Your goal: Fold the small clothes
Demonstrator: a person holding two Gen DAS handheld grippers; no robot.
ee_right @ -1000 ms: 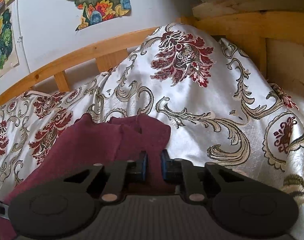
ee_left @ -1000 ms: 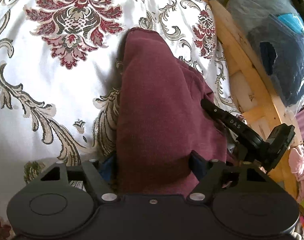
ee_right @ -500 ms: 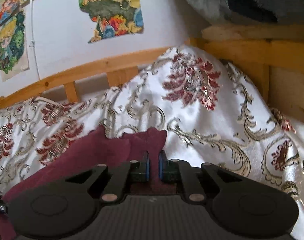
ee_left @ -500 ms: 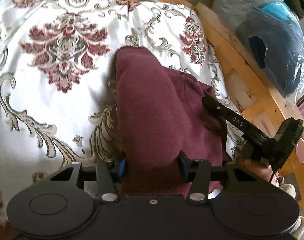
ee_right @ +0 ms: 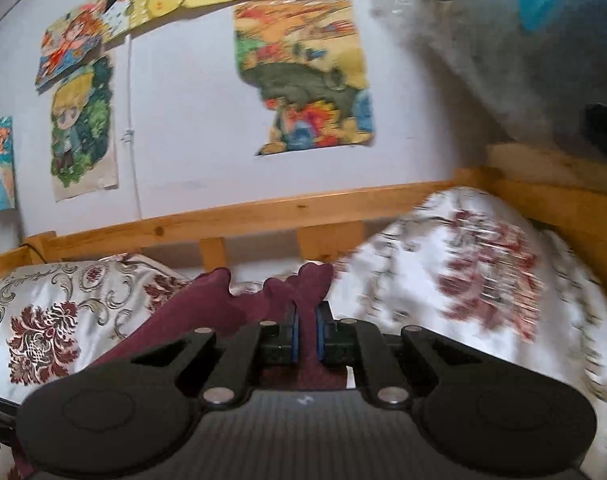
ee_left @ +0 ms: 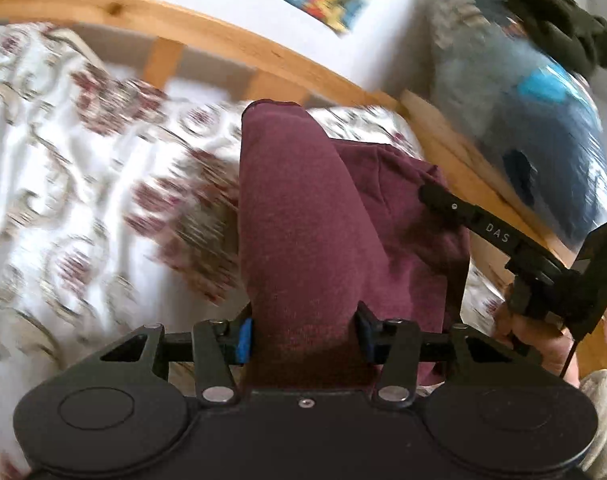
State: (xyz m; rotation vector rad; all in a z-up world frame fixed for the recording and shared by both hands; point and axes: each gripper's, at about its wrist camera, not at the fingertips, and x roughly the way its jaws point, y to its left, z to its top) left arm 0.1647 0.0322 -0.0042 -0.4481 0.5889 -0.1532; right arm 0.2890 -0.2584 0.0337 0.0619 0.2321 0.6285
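A maroon garment (ee_left: 303, 220) lies partly lifted over a white bedspread with red floral print (ee_left: 63, 200). My left gripper (ee_left: 303, 340) has its blue-padded fingers closed against a thick bunch of the garment. My right gripper (ee_right: 306, 338) is shut on an edge of the same garment (ee_right: 207, 304), which sticks up between its pads. In the left wrist view the right gripper (ee_left: 435, 196) shows at the garment's right edge, held by a hand.
A wooden bed rail (ee_right: 263, 212) runs along the far side, with a wall of colourful posters (ee_right: 303, 76) behind. A large plastic bag of dark clothes (ee_left: 543, 120) sits at the right, past the wooden frame (ee_left: 463, 152).
Both grippers have risen and tilted up, lifting the garment off the bedspread. The left gripper's fingers closed in on the cloth. The views now show the wall and rail.
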